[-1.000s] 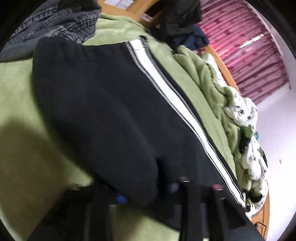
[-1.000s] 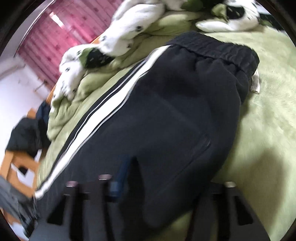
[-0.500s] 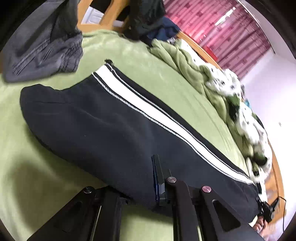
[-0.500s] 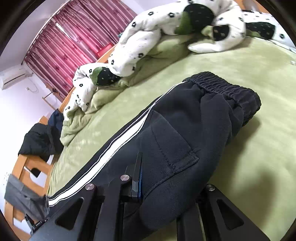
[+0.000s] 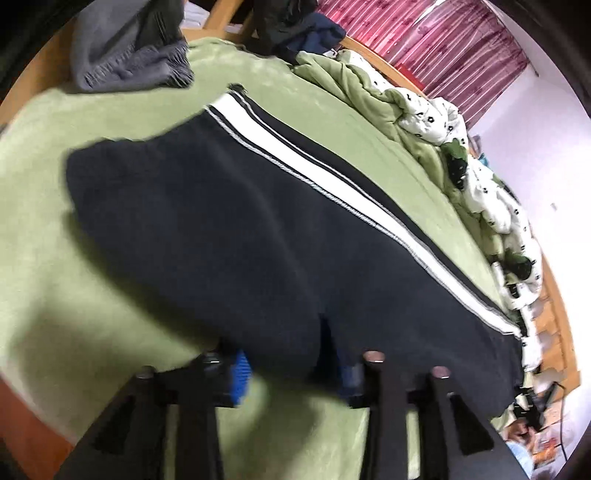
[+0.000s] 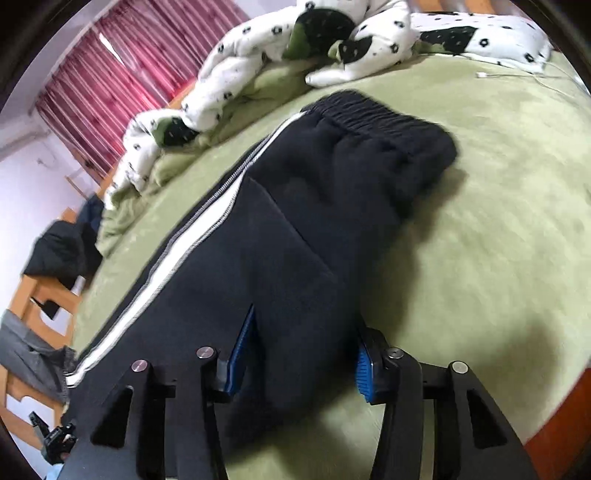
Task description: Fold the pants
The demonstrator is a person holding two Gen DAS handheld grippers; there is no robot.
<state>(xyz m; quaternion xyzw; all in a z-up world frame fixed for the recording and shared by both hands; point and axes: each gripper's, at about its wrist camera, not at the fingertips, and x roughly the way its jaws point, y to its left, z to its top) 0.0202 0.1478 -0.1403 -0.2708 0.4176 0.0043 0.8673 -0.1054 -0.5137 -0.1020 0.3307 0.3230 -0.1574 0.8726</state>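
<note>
Black pants (image 5: 236, 236) with a white side stripe (image 5: 332, 192) lie folded lengthwise on a green bed cover (image 5: 55, 258). The right wrist view shows their elastic waistband end (image 6: 373, 114) and a pocket seam. My left gripper (image 5: 291, 369) stands open at the pants' near edge at the leg end, its blue pads either side of a fold of cloth. My right gripper (image 6: 299, 354) stands open at the near edge by the waist, its blue pads (image 6: 240, 350) apart with black cloth between them.
A rumpled green and white spotted quilt (image 6: 266, 62) lies along the far side of the bed. Grey pants (image 5: 129, 55) and dark clothes (image 5: 291, 26) sit at the foot by a wooden frame. Red curtains (image 6: 122, 70) hang behind. A white cable (image 6: 517, 75) lies near the pillow.
Both grippers have opened; half a second ago each was closed on the pants' near edge. The pants now rest flat on the bed.
</note>
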